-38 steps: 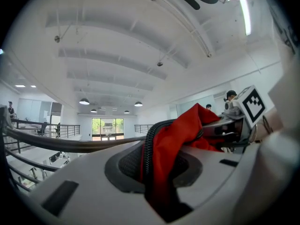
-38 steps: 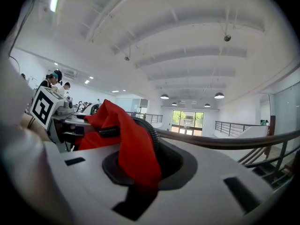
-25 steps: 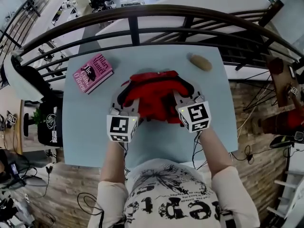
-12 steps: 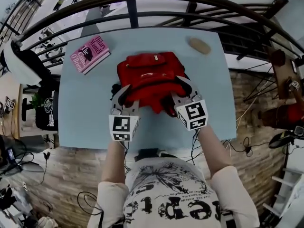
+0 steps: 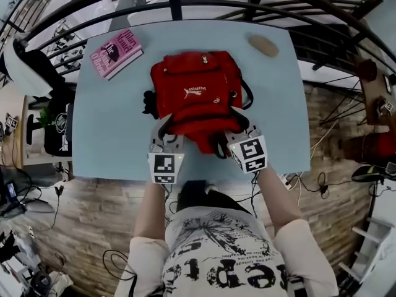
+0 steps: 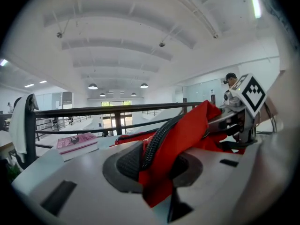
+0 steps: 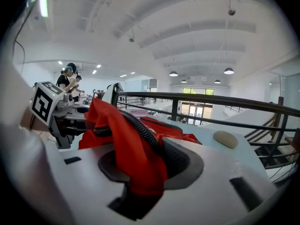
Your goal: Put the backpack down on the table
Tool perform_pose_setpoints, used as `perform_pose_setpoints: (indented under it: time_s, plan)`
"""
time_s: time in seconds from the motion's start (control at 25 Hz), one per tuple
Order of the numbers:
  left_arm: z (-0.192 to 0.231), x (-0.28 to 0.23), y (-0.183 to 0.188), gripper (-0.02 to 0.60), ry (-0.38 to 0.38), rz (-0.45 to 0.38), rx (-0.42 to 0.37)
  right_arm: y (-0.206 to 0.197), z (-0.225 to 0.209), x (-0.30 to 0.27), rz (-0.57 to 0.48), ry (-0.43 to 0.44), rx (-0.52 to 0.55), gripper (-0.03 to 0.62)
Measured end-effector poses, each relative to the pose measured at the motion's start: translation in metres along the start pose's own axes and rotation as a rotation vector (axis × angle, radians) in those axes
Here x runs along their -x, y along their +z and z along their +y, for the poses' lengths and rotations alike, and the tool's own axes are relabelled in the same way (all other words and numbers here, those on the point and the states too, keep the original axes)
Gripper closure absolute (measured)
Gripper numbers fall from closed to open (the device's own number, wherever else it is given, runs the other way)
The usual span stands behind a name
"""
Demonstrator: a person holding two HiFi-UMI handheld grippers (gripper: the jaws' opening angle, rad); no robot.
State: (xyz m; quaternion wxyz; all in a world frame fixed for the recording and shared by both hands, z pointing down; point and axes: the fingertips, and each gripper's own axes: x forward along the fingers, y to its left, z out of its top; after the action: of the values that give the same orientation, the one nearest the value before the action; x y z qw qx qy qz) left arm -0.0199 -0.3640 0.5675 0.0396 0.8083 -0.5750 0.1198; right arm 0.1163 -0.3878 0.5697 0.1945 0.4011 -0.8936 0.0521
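L claw [image 5: 166, 135] pinches backpack [image 5: 195, 91]; R claw [image 5: 232, 132] opening (grip prob. loose)

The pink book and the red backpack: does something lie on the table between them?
No. In the head view, the stretch of light blue table between the pink book and the red backpack is bare.

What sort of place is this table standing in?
Likely a balcony floor in a big open office hall: a dark railing runs behind the table, with a high arched ceiling and hanging lamps beyond.
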Motion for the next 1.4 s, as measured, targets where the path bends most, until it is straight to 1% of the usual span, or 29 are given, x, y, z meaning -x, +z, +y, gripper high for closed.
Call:
perform_pose_setpoints:
  time_s: [0.2, 0.32, 0.44, 0.56, 0.72, 0.76, 0.84, 0.92, 0.96, 1.0, 1.08, 1.16, 1.28, 1.4]
  plan:
    - [-0.004, 0.004, -0.021, 0.492, -0.002, 0.007, 0.022, -0.028, 0.009, -0.002, 0.035, 0.007, -0.009, 0.450]
    - [-0.009, 0.004, -0.038, 0.492, -0.007, 0.003, 0.061, -0.045, 0.010, -0.002, 0.043, -0.014, -0.035, 0.426]
    - [-0.009, 0.007, -0.051, 0.488, 0.009, -0.027, 0.089, -0.059, 0.015, -0.005, 0.033, -0.024, -0.067, 0.411]
    - [-0.010, 0.011, -0.057, 0.476, 0.030, -0.078, 0.082, -0.068, 0.017, -0.005, 0.010, -0.037, -0.075, 0.397]
    - [-0.011, 0.013, -0.070, 0.454, 0.023, -0.082, 0.104, -0.078, 0.021, -0.006, 0.015, -0.041, -0.043, 0.381]
    - [-0.011, 0.012, -0.072, 0.448, 0.019, -0.078, 0.097, -0.080, 0.020, -0.006, 0.020, -0.042, -0.032, 0.377]
    - [-0.014, 0.013, -0.075, 0.441, 0.015, -0.057, 0.050, -0.084, 0.018, -0.004, 0.034, -0.054, -0.018, 0.362]
    - [-0.018, 0.020, -0.076, 0.398, 0.012, -0.032, -0.007, -0.087, 0.018, 0.003, 0.046, -0.075, -0.015, 0.343]
    - [-0.020, 0.026, -0.076, 0.362, 0.008, -0.021, -0.020, -0.089, 0.019, 0.009, 0.050, -0.084, -0.016, 0.338]
    - [-0.023, 0.032, -0.076, 0.338, 0.004, -0.009, -0.022, -0.091, 0.021, 0.015, 0.054, -0.090, -0.017, 0.333]
    - [-0.028, 0.046, -0.076, 0.322, 0.006, 0.009, -0.015, -0.091, 0.024, 0.027, 0.048, -0.097, -0.021, 0.330]
    - [-0.030, 0.058, -0.078, 0.321, 0.023, 0.000, -0.009, -0.093, 0.025, 0.038, 0.047, -0.103, -0.021, 0.330]
    - [-0.033, 0.074, -0.074, 0.321, 0.043, -0.021, 0.021, -0.093, 0.028, 0.054, 0.044, -0.106, -0.027, 0.330]
    - [-0.041, 0.089, -0.067, 0.322, 0.046, -0.026, 0.041, -0.091, 0.034, 0.071, 0.047, -0.112, -0.031, 0.330]
